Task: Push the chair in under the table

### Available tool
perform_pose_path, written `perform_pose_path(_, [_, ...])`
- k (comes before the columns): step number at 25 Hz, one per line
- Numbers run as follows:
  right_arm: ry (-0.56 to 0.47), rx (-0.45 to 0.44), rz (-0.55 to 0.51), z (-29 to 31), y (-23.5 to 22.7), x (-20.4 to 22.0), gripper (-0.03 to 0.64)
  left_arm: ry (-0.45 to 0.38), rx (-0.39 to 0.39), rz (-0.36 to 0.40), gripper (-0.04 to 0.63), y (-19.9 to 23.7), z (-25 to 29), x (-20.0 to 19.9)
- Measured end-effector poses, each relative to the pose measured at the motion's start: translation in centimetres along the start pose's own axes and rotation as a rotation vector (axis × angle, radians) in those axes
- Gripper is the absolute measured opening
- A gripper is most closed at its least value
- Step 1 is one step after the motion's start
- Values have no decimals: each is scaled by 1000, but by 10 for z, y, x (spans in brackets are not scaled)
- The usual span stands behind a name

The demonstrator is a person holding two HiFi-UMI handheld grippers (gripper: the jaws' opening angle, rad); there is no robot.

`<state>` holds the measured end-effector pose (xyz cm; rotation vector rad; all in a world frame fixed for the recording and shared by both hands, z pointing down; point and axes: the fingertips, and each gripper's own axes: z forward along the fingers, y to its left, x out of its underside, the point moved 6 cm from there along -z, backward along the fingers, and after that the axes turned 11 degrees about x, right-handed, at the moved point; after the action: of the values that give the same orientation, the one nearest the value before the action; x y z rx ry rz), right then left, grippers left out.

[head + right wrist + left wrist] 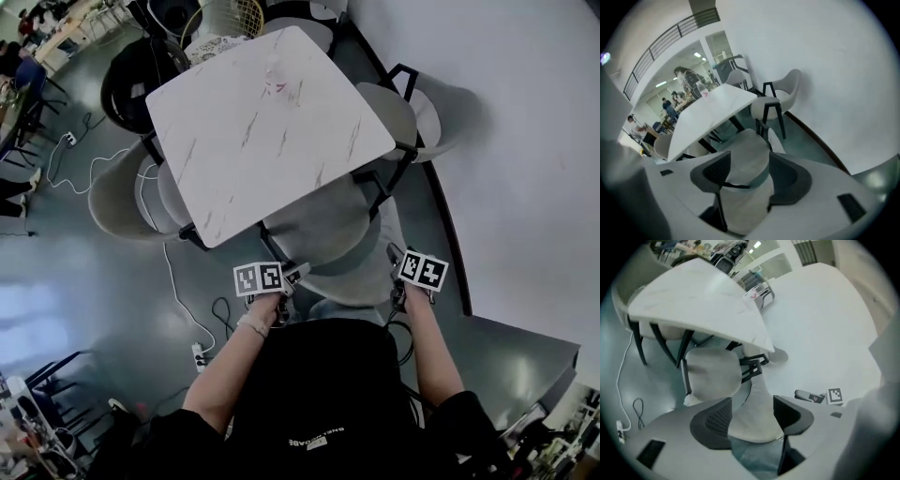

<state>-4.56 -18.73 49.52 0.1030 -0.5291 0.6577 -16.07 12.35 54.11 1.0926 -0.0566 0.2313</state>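
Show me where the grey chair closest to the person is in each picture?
Head view: chair, lower middle, partly under the white table.
Left gripper view: chair, low centre, seen between the jaws.
Right gripper view: chair, centre, between the jaws.
Shared landmark: the white table.

A white wall [506,141] meets a dark, glossy grey floor [84,281] along a dark skirting board [448,234]. A pale chair [441,112] stands by the wall, a second pale chair [117,199] on the open side, and a black chair [136,75] beyond. A white cable [174,281] trails to a power strip [199,356] (ceiling lights [697,55] glow in the far hall).
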Motion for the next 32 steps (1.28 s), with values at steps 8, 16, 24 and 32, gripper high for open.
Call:
perform_pose_path(8, [-290, -257, 126, -99, 54, -25, 228, -128, 162, 455, 204, -136, -42, -58])
perform_pose_path(16, [-651, -220, -33, -198, 68, -34, 99, -180, 305, 837, 117, -229, -59, -52])
perform_pose_path(24, [-826, -223, -62, -235, 65, -28, 41, -292, 363, 1038, 6, -272, -59, -28])
perform_pose_path(32, [-906, -224, -92, -248, 61, -26, 40, -329, 403, 1063, 6, -297, -61, -19])
